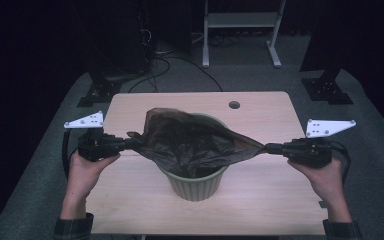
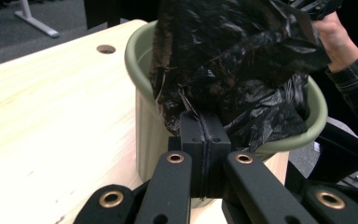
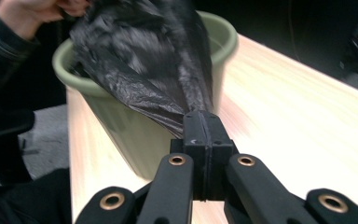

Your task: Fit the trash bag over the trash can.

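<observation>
Left gripper [image 1: 130, 143] fingers clamped on black bag [image 1: 190, 142] edge; bag stretched over green bin [image 1: 196, 186] mid-counter [image 1: 260, 200]. Right gripper [image 1: 269, 148] fingers pinch the opposite edge. High view alone shows the full spread; bin interior hidden.

No text, label, brand, number or sign can be read anywhere in these pictures. The green bin [image 1: 196, 186], the black bag [image 1: 190, 142] and the wooden table [image 1: 260, 125] carry no lettering. The grey plates at the middle left and middle right of the high view bear small holes, not characters.
</observation>
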Motion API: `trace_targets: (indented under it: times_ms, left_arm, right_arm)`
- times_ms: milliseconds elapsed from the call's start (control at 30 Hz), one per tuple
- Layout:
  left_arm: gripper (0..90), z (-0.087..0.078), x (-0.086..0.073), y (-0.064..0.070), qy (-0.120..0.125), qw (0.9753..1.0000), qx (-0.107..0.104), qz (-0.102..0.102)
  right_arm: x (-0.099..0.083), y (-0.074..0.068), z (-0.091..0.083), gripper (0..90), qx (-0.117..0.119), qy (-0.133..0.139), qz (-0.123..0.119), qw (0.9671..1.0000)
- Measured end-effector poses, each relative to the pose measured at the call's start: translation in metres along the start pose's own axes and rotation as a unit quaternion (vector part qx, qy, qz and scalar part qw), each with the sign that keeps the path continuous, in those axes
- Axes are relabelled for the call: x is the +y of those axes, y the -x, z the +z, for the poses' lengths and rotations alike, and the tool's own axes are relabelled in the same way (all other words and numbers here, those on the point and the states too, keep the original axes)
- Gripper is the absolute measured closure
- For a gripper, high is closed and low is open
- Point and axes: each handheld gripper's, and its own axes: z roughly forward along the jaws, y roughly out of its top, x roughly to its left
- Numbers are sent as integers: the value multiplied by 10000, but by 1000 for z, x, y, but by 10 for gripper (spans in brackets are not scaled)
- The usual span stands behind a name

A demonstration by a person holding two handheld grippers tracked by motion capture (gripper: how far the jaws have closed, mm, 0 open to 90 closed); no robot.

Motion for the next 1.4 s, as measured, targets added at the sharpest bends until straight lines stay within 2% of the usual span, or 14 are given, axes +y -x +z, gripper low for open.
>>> trace_targets:
  times_ms: [200, 367, 433, 533, 600, 667, 733, 867, 933, 1067, 1200, 1300, 1400]
  left_arm:
    - [900, -1, -10, -6, -2, 9999, 87, -132]
    - [899, -2, -17, -9, 33, 9998, 112, -190]
    - [899, 0, -17, -8, 18, 9998, 89, -182]
    - [899, 1, -16, -6, 6, 9999, 59, -126]
    - [898, 1, -15, -5, 15, 9999, 54, -120]
    - [898, 1, -15, -5, 3, 9999, 53, -107]
    - [881, 1, -15, -5, 20, 9999, 50, -110]
    - [709, -5, -15, -4, 158, 9998, 118, -83]
    - [653, -10, -13, -1, 205, 9997, 141, -28]
    - [476, -22, -7, 5, 297, 9994, 163, 86]
    - [300, -35, -1, 14, 421, 9981, 316, 327]
    - [225, -42, 3, 19, 454, 9975, 364, 409]
    - [201, -49, 6, 22, 554, 9969, 361, 425]
  right_arm:
    - [-18, 11, -11, 898, -268, -119, 171, 9994]
    - [-30, 18, -17, 898, -538, -312, 271, 9977]
    - [-33, 20, -18, 875, -487, -297, 319, 9979]
    - [-27, 17, -21, 741, -401, -115, 309, 9987]
    - [-18, 13, -23, 702, -344, 62, 229, 9991]
    - [-7, 9, -24, 627, -298, 223, 107, 9992]
    - [4, 6, -21, 599, -211, 306, 14, 9993]
    - [21, 3, -9, 560, -125, 383, -121, 9991]
    - [26, 3, -3, 557, -72, 404, -163, 9990]
    - [33, 2, 6, 548, -40, 413, -211, 9989]
    - [36, 2, 14, 548, -22, 372, -258, 9990]
    - [38, 2, 20, 546, 6, 380, -286, 9989]
    - [40, 2, 26, 547, 31, 356, -303, 9989]
